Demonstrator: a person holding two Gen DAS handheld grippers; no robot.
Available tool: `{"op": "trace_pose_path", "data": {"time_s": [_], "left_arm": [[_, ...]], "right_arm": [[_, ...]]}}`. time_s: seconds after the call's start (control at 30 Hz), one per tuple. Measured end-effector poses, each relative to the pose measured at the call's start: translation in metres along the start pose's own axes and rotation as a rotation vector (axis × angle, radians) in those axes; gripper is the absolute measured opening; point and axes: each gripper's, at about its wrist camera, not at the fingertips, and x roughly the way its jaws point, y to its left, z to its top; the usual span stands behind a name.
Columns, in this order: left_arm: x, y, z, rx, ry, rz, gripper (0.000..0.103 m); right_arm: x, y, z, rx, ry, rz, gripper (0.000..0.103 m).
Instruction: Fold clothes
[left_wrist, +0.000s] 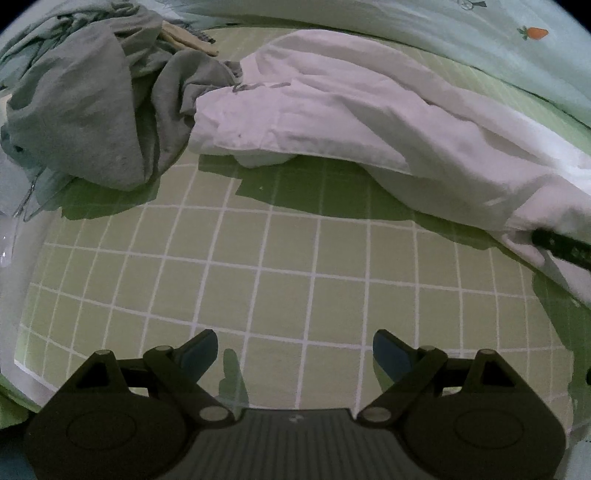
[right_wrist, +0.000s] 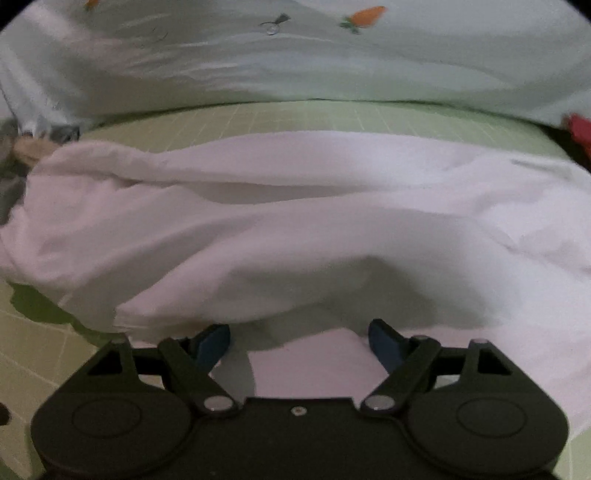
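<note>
Left gripper (left_wrist: 294, 347) at bottom centre of its view, jaws spread wide, nothing between them, only bare green grid mat (left_wrist: 258, 266) under the fingers. Looks parked over the clear patch, probably waiting to take its side of the cloth once the other hand has an end.

Right gripper (right_wrist: 299, 339) at bottom centre of its view, jaws apart, blue pads (right_wrist: 212, 345) not pressing anything. The white garment (right_wrist: 295, 229) lies right under and in front of them: a flat flap of it sits in the gap between the fingers, and a raised fold bulges just beyond the tips. Not pinched as far as I can tell. Reads as lining up on the near hem for a grab.

In the left view the same white garment (left_wrist: 351, 110) runs from upper centre down to the right edge, well apart from the left fingers; a dark finger of the right gripper pokes at its lower right end.

Further back, upper left of the left view, a crumpled grey garment (left_wrist: 85, 110) touches the white one, likely the unfolded pile. Beyond, along the top, pale bedding with carrot print (right_wrist: 332, 55)
</note>
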Motion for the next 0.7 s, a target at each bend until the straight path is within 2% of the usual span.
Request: {"op": "trace_pose_path", "data": {"time_s": [0.07, 0.1, 0.13, 0.17, 0.27, 0.37, 0.47, 0.57, 0.67, 0.7], "left_arm": [[-0.001, 0.003, 0.0, -0.002, -0.003, 0.002, 0.091], [-0.001, 0.004, 0.0, -0.002, -0.005, 0.003, 0.091], [-0.001, 0.005, 0.0, -0.003, -0.006, 0.004, 0.091], [-0.002, 0.006, 0.0, -0.004, -0.008, 0.006, 0.091], [-0.003, 0.012, 0.002, -0.023, -0.011, 0.008, 0.091], [-0.004, 0.017, 0.002, -0.035, -0.015, 0.012, 0.091], [-0.002, 0.023, 0.003, -0.065, -0.007, 0.005, 0.091], [0.001, 0.026, 0.006, -0.093, 0.003, -0.006, 0.091], [-0.001, 0.023, 0.007, -0.088, -0.003, -0.008, 0.091], [-0.001, 0.022, 0.007, -0.087, -0.002, -0.011, 0.091]], "right_arm": [[0.0, 0.005, 0.003, -0.005, -0.023, 0.001, 0.063], [-0.001, 0.008, 0.005, -0.012, -0.032, 0.005, 0.035], [-0.003, 0.01, 0.005, -0.024, -0.036, 0.014, 0.014], [-0.005, 0.012, 0.006, -0.035, -0.038, 0.021, 0.004], [-0.023, 0.014, 0.0, -0.018, -0.06, 0.025, 0.003], [-0.064, 0.011, -0.02, 0.01, -0.094, 0.058, 0.003], [-0.076, 0.009, -0.049, 0.012, -0.037, 0.097, 0.003], [-0.074, 0.005, -0.056, 0.041, -0.009, 0.115, 0.004], [-0.078, 0.001, -0.041, 0.092, -0.034, 0.137, 0.01], [-0.075, -0.002, -0.037, 0.119, -0.034, 0.15, 0.02]]}}
